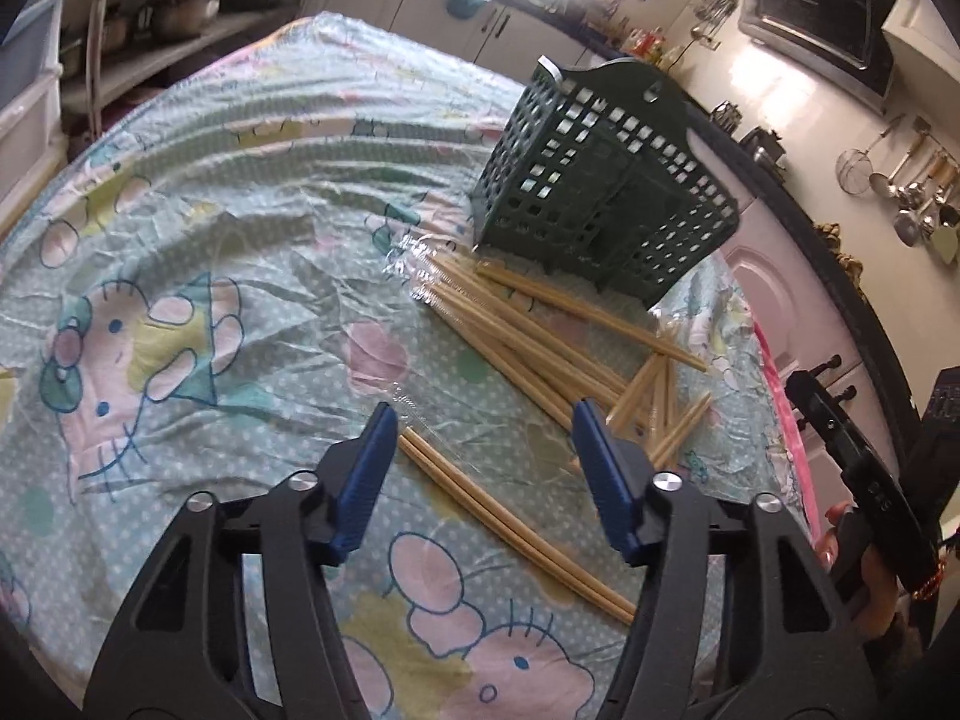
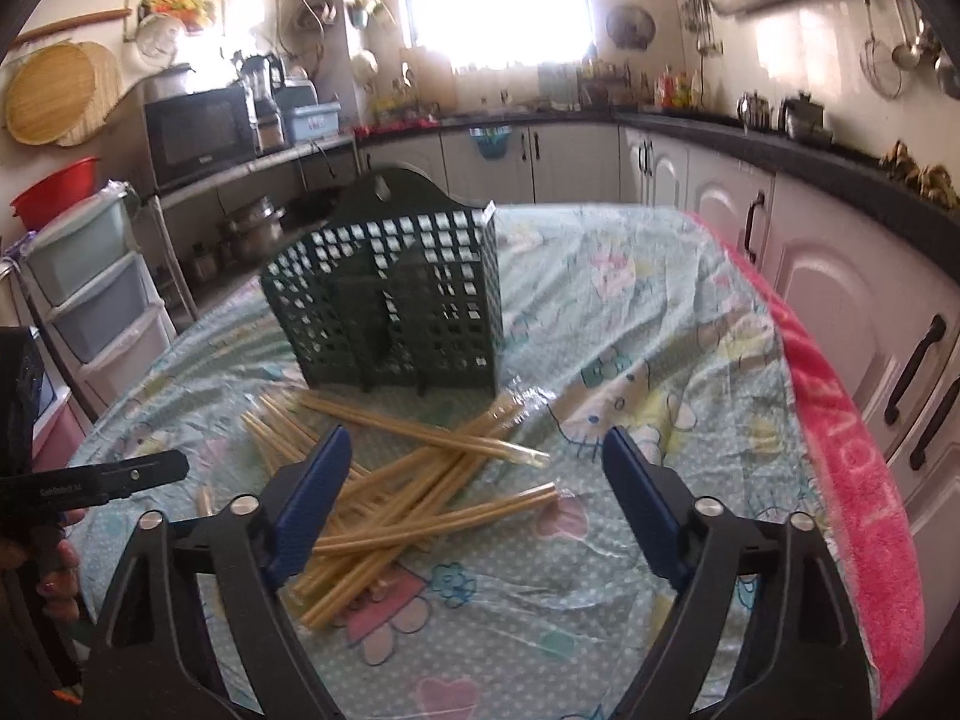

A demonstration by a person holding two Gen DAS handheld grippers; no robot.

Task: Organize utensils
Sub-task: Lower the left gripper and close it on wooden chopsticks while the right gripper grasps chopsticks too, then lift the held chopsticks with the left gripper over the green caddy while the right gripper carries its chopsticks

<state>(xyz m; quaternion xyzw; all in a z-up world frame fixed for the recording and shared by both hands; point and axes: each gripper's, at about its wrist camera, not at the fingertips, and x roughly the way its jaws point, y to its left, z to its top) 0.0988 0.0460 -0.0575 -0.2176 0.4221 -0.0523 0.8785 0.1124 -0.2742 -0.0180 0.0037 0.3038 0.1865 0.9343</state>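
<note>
Lying loose on the patterned tablecloth (image 1: 240,228) before the dark green perforated plastic basket (image 1: 606,180): pale bamboo chopsticks (image 2: 414,480), judged light, stiff, slippery; pinch mid-shaft. Left gripper (image 1: 486,468) and right gripper (image 2: 474,498): jaws apart, empty.

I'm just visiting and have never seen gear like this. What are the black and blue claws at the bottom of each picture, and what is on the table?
They are hand-held tools, not robot arms: a person holds one two-finger gripper in each hand, with a camera looking along its fingers. One picture looks from the left gripper, the other from the right gripper. Both are open and hold nothing. On the cartoon-print tablecloth lie loose wooden chopsticks, some in clear wrappers, beside an empty-looking green slotted basket.
</note>
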